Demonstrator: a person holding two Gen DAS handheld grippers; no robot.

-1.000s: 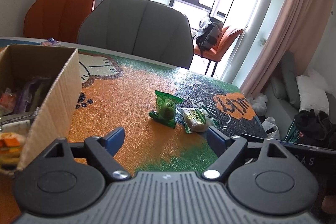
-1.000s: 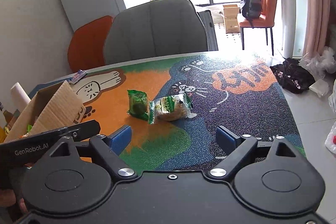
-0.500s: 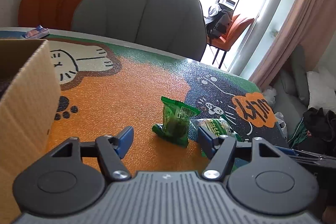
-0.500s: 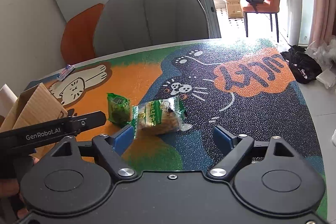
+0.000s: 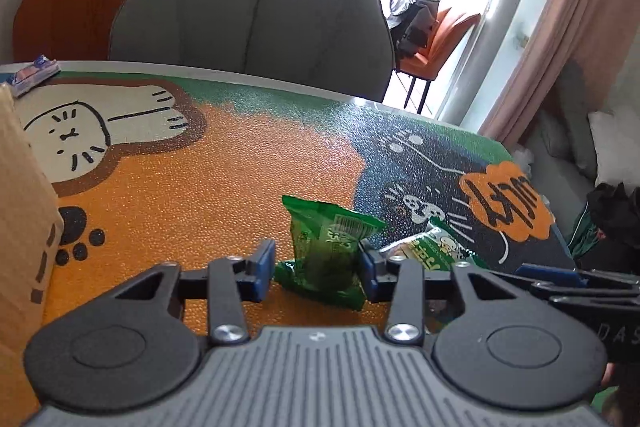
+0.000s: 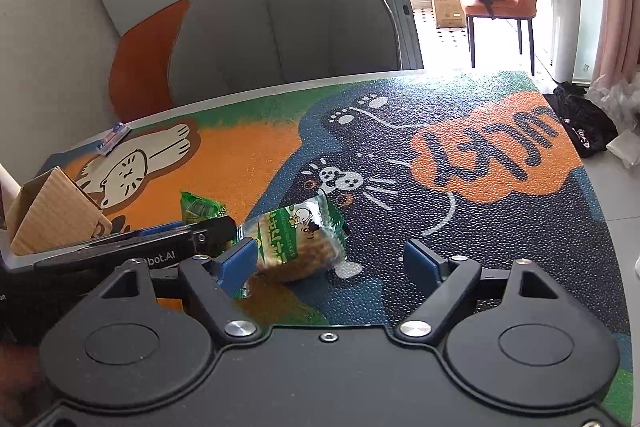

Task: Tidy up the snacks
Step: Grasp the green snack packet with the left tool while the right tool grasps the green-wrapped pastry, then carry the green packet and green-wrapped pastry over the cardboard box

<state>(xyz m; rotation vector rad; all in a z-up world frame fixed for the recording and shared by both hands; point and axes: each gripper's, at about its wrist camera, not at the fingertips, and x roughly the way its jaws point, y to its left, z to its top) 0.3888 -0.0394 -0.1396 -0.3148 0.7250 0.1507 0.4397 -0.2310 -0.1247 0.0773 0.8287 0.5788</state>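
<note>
Both grippers reach for snack packets on the patterned table.

The left gripper (image 5: 316, 269) is closing around the dark green packet (image 5: 326, 247), its blue pads at either side. The right gripper (image 6: 332, 263) stands wide, narrowing slightly, with the cracker packet (image 6: 298, 239) against its left pad. A cardboard box (image 6: 52, 215) sits to the left.

Snack packets (image 5: 324, 251) (image 6: 298, 239): glossy crinkled plastic film. Tabletop (image 5: 224, 179) has a pebbled, slightly shiny printed finish; box (image 6: 52, 219) is matt corrugated cardboard. Claw (image 5: 316, 269) bodies: matt black plastic, bright metal screws.
</note>
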